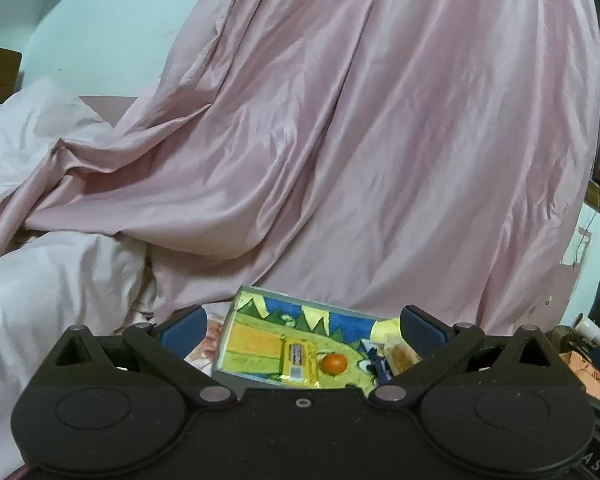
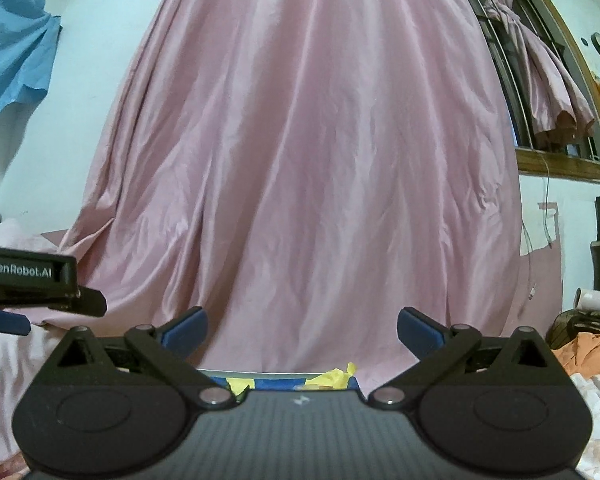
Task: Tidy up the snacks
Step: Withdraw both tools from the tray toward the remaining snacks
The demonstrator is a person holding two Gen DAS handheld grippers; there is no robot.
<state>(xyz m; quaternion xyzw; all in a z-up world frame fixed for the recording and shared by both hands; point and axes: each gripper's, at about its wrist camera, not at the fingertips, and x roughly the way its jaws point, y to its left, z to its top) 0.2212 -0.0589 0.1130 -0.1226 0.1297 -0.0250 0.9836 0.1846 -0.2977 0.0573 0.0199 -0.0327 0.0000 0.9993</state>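
A colourful board [image 1: 260, 332] with a yellow, green and blue picture lies below my left gripper [image 1: 302, 326], which is open and empty above it. On the board lie a yellow snack packet [image 1: 298, 358], a small orange fruit [image 1: 334, 363] and a tan snack [image 1: 400, 354] at its right end. My right gripper [image 2: 302, 332] is open and empty; only the board's far edge [image 2: 284, 382] shows under it. The left gripper's body [image 2: 32, 280] shows at the left of the right wrist view.
A large pink curtain [image 1: 360, 140] hangs behind the board. White bedding [image 1: 52, 280] is heaped at the left. An orange cloth [image 2: 592, 348] and dark items lie at the right. A barred window [image 2: 540, 80] is at the upper right.
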